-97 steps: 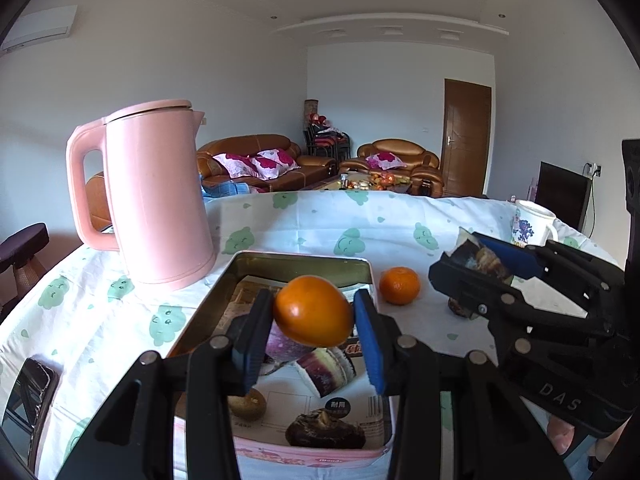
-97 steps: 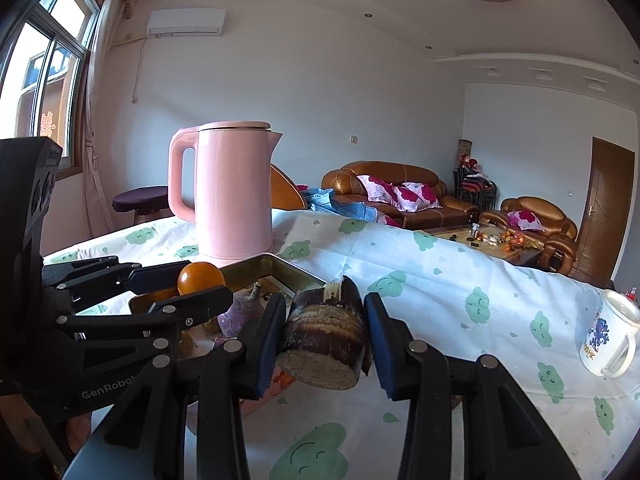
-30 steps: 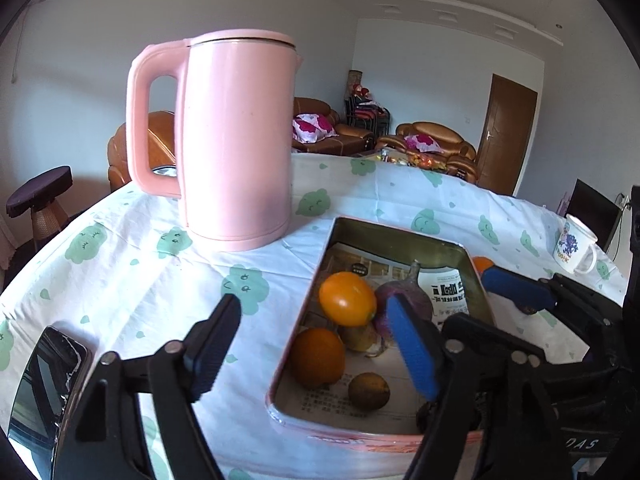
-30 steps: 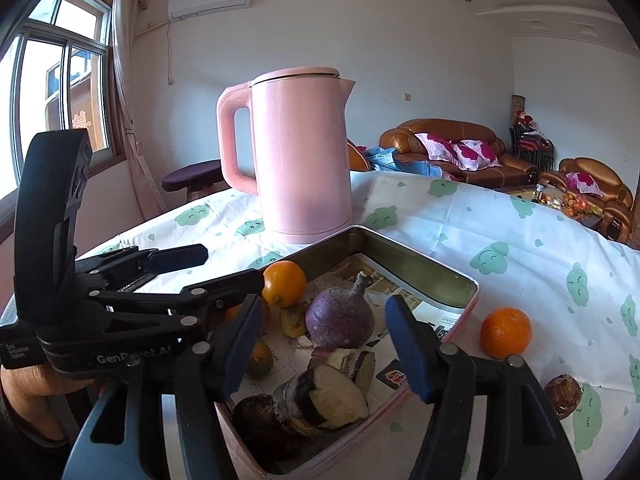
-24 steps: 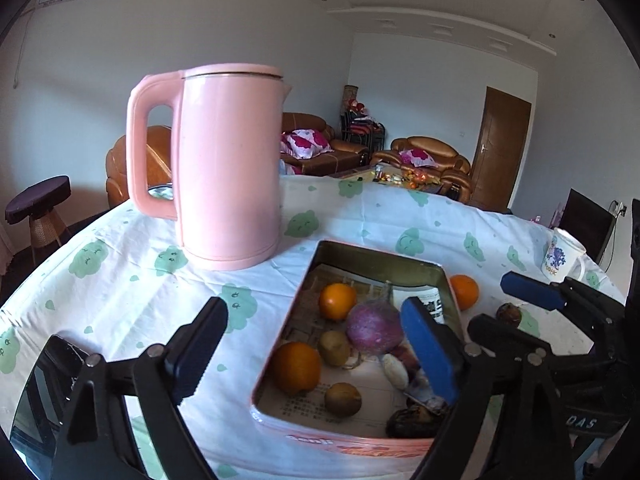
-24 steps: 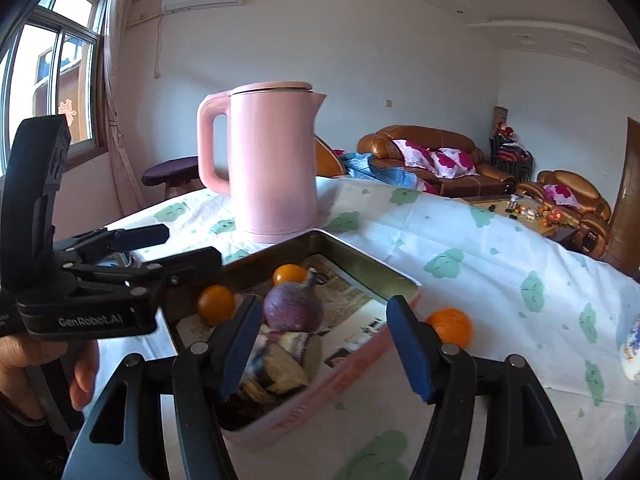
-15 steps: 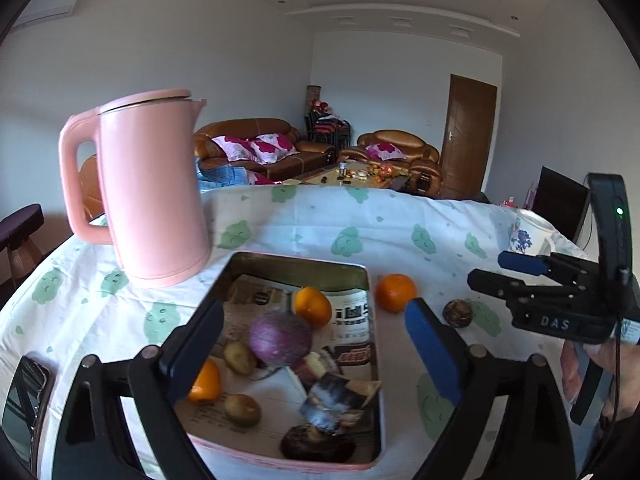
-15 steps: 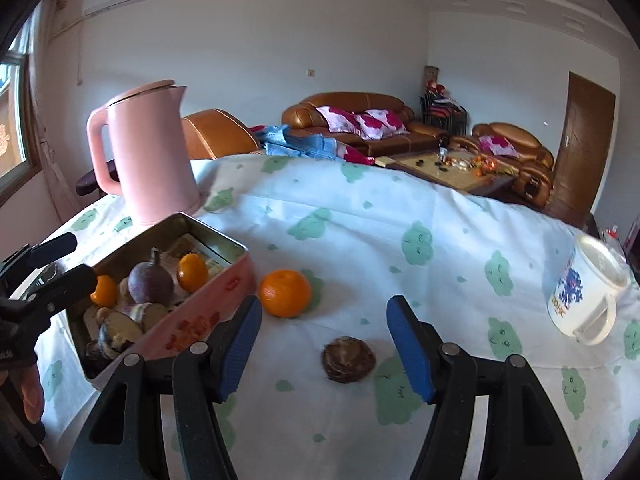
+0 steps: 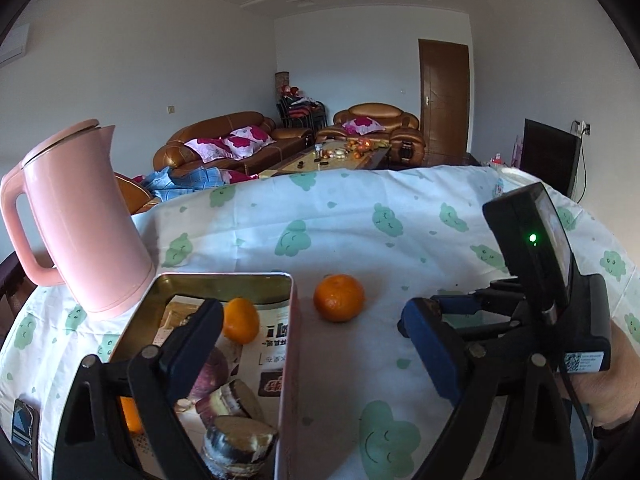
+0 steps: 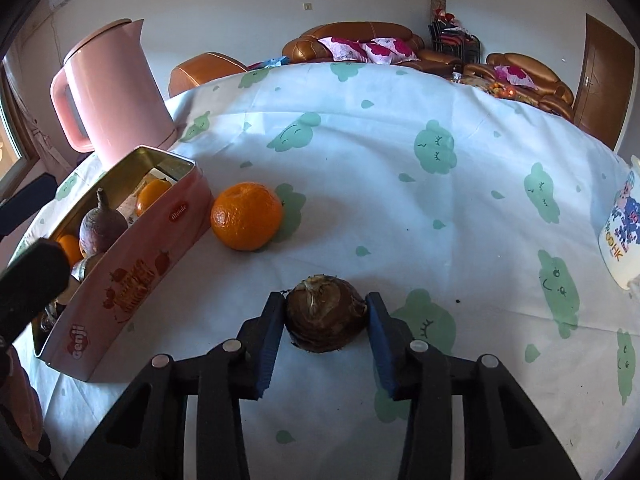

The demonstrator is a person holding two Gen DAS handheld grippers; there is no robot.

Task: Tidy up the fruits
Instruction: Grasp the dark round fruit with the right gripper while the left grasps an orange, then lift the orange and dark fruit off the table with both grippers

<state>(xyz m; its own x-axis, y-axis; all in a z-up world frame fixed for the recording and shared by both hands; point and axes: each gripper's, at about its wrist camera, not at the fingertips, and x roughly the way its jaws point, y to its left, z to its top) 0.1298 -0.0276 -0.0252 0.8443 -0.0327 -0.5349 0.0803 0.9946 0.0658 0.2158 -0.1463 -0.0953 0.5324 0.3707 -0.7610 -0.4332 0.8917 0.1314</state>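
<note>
Bulb (image 10: 326, 314): sitting on the tablecloth (image 10: 400, 184) to the right of the tin (image 10: 132, 280), well clear of its wall; brown, papery, root end facing the lens.
Right gripper (image 10: 326, 316): clenching the bulb, both blue pads pressing its flanks at the widest girth.
Handling: looking firm and light; dry skin probably flaking and slipping a little, so gripping across the middle, as now, and not at the tapered ends.
Left gripper (image 9: 316, 354): standing wide apart, grasping nothing, hanging over the tin's right wall.
Tangerine (image 10: 247, 216): lying just right of the tin, between it and the bulb; soft-skinned, round, likely rolling if nudged; asking for a gentle squeeze across the belly.
Tin contents: holding a small orange (image 9: 240, 320), a purple root (image 10: 102, 224) and cut dark pieces (image 9: 238, 446); lower layer hiding behind the near wall and the left finger.
Hidden: underside of the bulb pressing into the cloth, so not showing whether lifting clear.
Cut off: mug (image 10: 622, 236) at far right of the tin, only partly showing.
</note>
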